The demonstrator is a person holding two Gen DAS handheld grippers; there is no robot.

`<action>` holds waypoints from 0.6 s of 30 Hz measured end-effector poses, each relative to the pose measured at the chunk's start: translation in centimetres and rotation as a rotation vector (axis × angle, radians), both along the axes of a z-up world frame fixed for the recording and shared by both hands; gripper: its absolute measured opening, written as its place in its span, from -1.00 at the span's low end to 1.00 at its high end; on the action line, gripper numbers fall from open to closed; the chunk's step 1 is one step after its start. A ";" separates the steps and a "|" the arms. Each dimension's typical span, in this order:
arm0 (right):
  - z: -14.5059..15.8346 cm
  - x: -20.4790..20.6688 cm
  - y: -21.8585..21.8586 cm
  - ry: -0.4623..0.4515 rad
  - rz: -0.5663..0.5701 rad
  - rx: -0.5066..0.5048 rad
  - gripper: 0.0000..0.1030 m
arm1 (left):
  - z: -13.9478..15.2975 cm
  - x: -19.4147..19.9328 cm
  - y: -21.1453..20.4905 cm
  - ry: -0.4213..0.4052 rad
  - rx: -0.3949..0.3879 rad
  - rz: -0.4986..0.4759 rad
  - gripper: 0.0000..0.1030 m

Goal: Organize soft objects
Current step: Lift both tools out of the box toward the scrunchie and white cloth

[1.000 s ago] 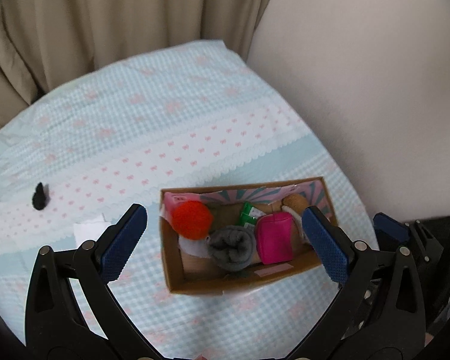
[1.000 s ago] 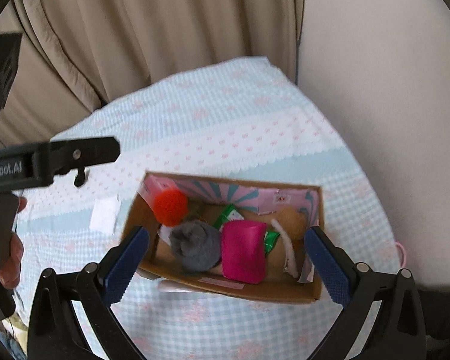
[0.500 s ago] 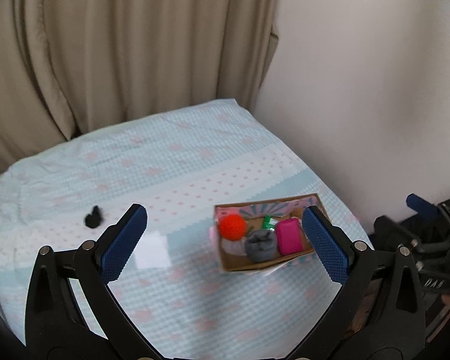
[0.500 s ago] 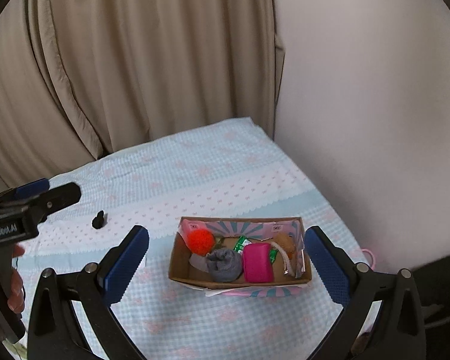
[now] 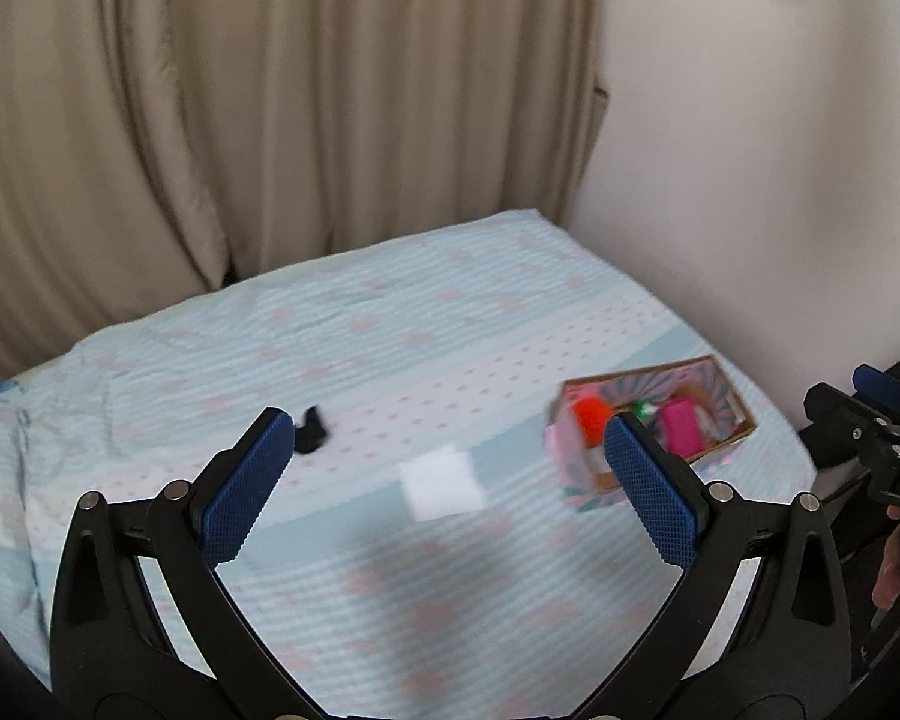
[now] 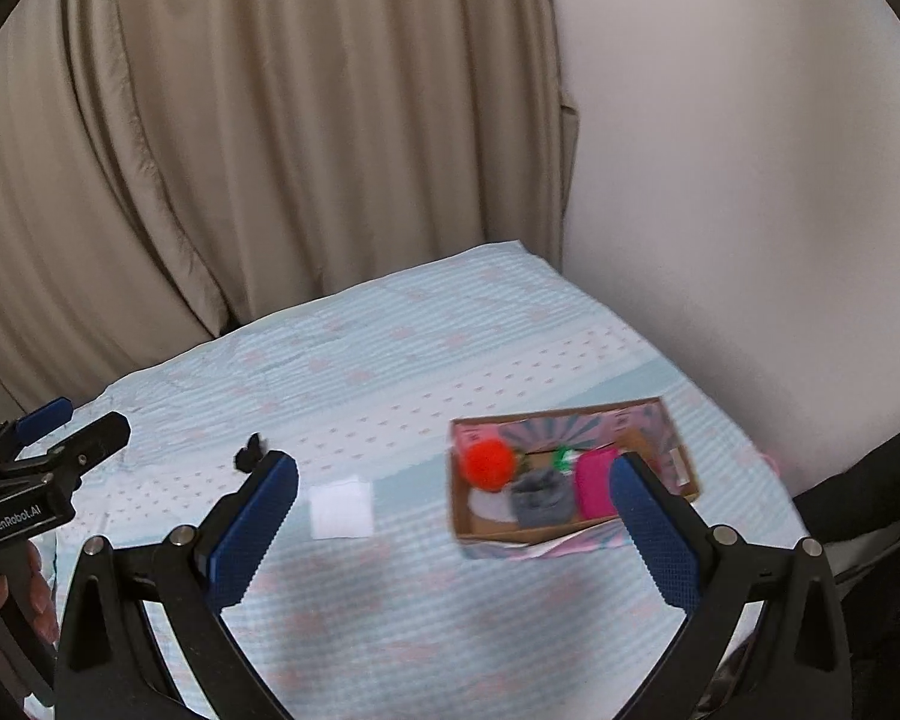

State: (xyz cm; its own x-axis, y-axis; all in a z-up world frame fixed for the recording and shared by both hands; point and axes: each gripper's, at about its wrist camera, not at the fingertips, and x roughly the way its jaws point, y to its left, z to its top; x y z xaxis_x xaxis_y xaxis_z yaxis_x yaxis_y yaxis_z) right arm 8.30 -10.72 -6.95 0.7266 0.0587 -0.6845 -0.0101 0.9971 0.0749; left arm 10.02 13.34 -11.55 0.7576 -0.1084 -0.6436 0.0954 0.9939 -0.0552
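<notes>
A cardboard box [image 6: 681, 450] with a pink patterned lining sits at the right side of the bed [image 6: 390, 372]. It holds a red pompom [image 6: 487, 465], a grey soft roll [image 6: 540, 498], a magenta soft block [image 6: 594, 480] and a green item [image 6: 564, 456]. The box shows in the left wrist view [image 5: 732, 399] with the pompom [image 5: 591, 414] and the magenta block [image 5: 681, 427]. A white folded cloth [image 5: 441, 481] [image 6: 341, 508] and a small black object [image 5: 310, 432] [image 6: 249, 455] lie on the sheet. My left gripper [image 5: 447, 489] and right gripper [image 6: 453, 531] are open and empty, high above the bed.
The bed has a light blue sheet with pink hearts. Beige curtains [image 5: 270, 120] hang behind it and a white wall [image 6: 750, 180] stands on the right. The other gripper shows at each view's edge [image 6: 36, 468] [image 5: 870, 432].
Both grippers have pulled up and back from the box, which now looks smaller and farther. The left view has swung left, bringing the white cloth and black object toward centre.
</notes>
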 end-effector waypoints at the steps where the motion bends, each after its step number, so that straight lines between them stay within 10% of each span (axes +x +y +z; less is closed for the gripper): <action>1: -0.7 0.1 1.2 0.004 0.005 0.007 1.00 | -0.7 0.2 1.2 0.009 0.006 0.003 1.00; 18: -20.5 8.9 16.2 0.157 0.094 -0.017 1.00 | -20.5 12.6 15.3 0.166 -0.008 -0.008 0.99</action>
State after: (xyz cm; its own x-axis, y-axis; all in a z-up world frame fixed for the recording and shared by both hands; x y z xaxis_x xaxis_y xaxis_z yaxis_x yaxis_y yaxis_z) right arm 17.17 5.49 -27.49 0.6025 0.1090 -0.7906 -0.0928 0.9935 0.0663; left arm 22.62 28.64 -32.02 0.6398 -0.1194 -0.7592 0.0917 0.9927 -0.0788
